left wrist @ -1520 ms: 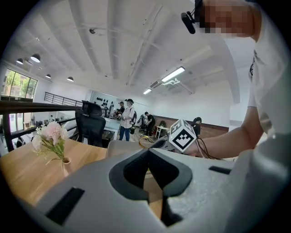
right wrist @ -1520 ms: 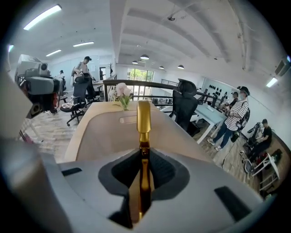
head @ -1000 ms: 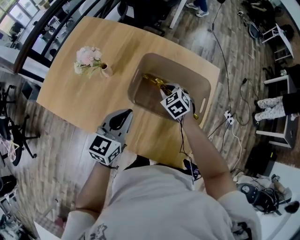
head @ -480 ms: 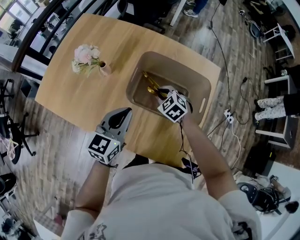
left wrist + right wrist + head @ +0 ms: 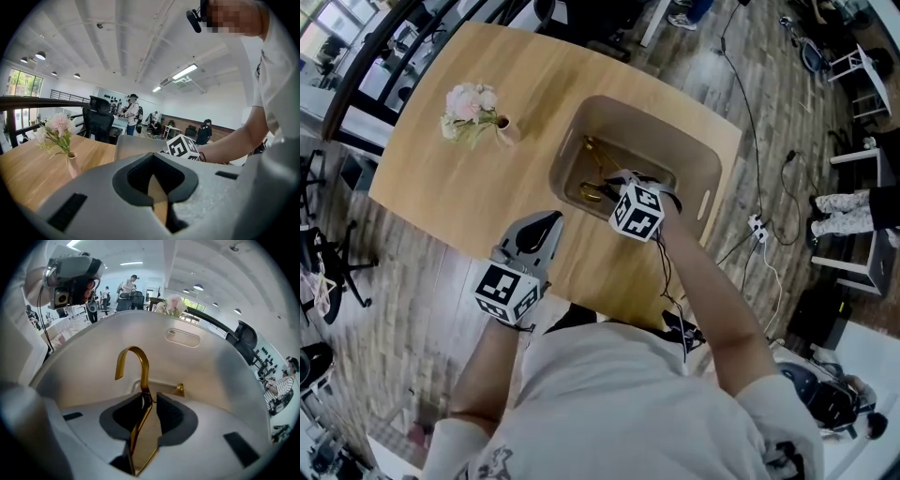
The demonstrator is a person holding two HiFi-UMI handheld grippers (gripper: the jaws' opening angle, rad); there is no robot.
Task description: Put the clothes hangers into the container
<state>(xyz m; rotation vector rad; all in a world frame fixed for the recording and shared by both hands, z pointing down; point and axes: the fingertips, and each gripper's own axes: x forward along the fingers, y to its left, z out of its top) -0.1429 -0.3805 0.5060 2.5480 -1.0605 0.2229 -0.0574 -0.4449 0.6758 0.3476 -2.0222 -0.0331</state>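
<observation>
A beige plastic container [image 5: 712, 159] stands on the wooden table, with gold clothes hangers [image 5: 592, 169] lying inside it. My right gripper [image 5: 621, 186] reaches down into the container. In the right gripper view its jaws [image 5: 150, 397] are opening. A gold hanger [image 5: 136, 359] stands between them with its hook up, leaning on the left pad with a gap on the right. A gold tip of another hanger [image 5: 179, 390] shows on the container floor. My left gripper [image 5: 547, 223] rests at the table's near edge, shut and empty [image 5: 152, 165].
A small pink vase of flowers [image 5: 473, 108] stands on the table left of the container [image 5: 136, 147]. The table's near edge runs just below the left gripper. Cables and chairs lie on the floor around, and people stand far back in the room.
The right gripper has moved slightly left and deeper into the container with the hanger. The left gripper has stayed put.
</observation>
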